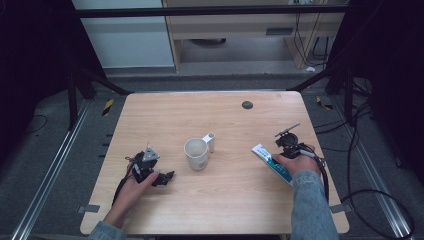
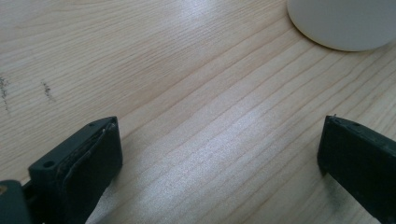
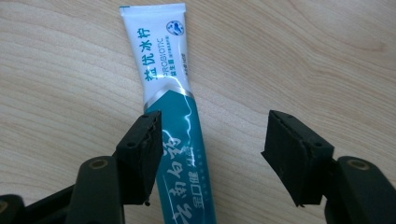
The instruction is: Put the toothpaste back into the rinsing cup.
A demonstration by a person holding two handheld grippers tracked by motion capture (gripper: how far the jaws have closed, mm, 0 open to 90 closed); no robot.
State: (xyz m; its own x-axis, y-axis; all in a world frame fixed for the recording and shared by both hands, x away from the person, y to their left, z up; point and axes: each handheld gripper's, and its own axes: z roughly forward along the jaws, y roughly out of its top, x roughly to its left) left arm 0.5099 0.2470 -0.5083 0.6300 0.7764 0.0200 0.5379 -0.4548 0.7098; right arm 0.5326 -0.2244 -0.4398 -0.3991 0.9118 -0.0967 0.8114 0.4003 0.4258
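Observation:
A white and teal toothpaste tube (image 3: pixel 168 70) lies flat on the wooden table (image 1: pixel 220 200), seen at the right in the high view (image 1: pixel 262 150). My right gripper (image 3: pixel 212 126) is low over it and open. The tube's teal part lies between the jaws, close against the left one, with a wide gap to the right one. A hand covers that gripper (image 1: pixel 278 161) in the high view. A white mug (image 1: pixel 196 154) stands upright mid-table, handle to the far right. My left gripper (image 1: pixel 162 177) rests left of the mug, open (image 2: pixel 219 126) over bare wood, with the mug (image 2: pixel 345 23) ahead of it.
A small black round disc (image 1: pixel 247 104) sits in the tabletop near the far edge. Black cables (image 1: pixel 360 150) trail over the floor past the table's right edge. Dark frame struts (image 1: pixel 100 82) stand beyond the far corners.

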